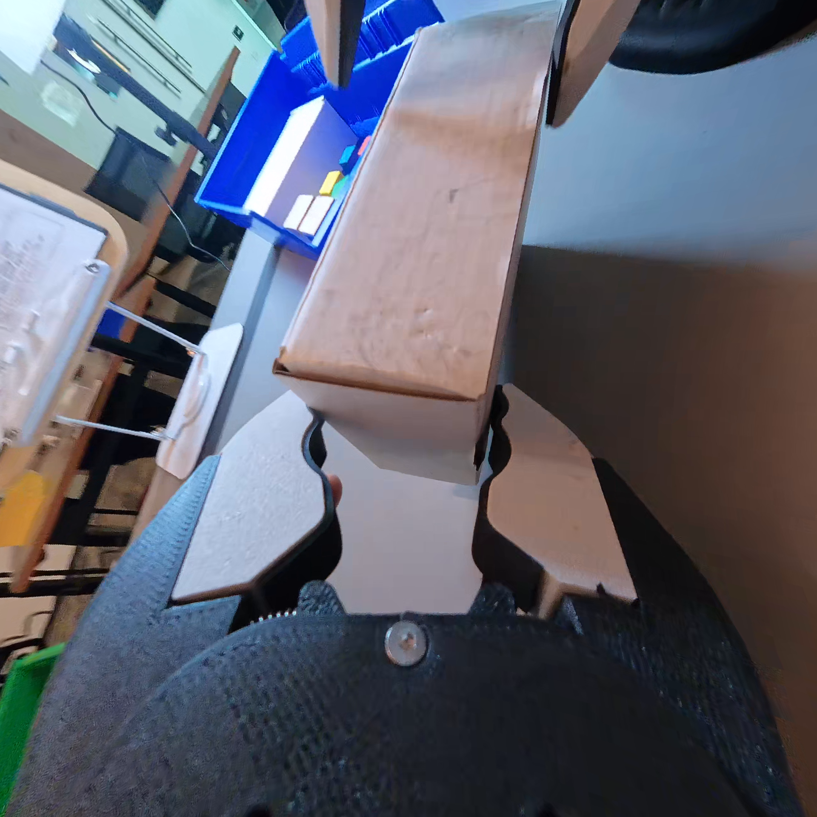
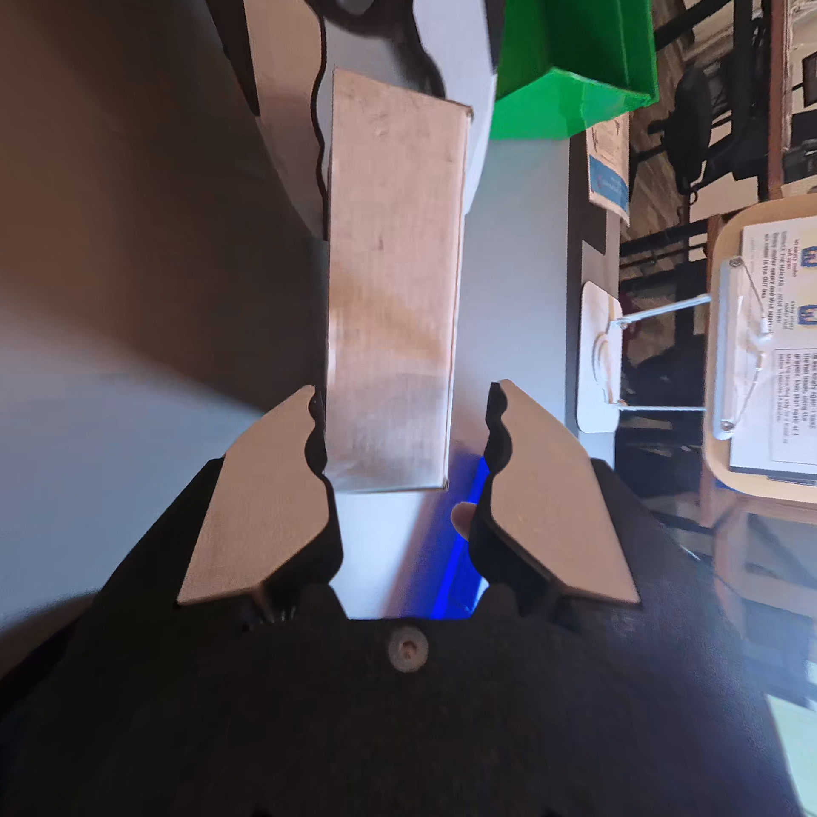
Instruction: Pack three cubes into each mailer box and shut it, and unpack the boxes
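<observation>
A shut brown cardboard mailer box (image 1: 411,247) lies lengthwise between both grippers, close to the grey table (image 1: 663,177). My left gripper (image 1: 404,411) grips its near end, with both pads against its sides. My right gripper (image 1: 446,104) straddles the far end with one finger clear of the box. In the right wrist view the box (image 2: 393,287) touches one pad of my right gripper (image 2: 403,391), and a gap shows at the other pad. Coloured and plain wooden cubes (image 1: 329,183) lie in a blue bin (image 1: 247,154).
The blue bin stands beyond the box at the table's edge and shows under my right gripper (image 2: 460,552). A green bin (image 2: 574,88) stands at the other end. A clipboard on a wire stand (image 2: 751,331) stands off the table. A brown blurred surface (image 1: 663,398) lies beside the box.
</observation>
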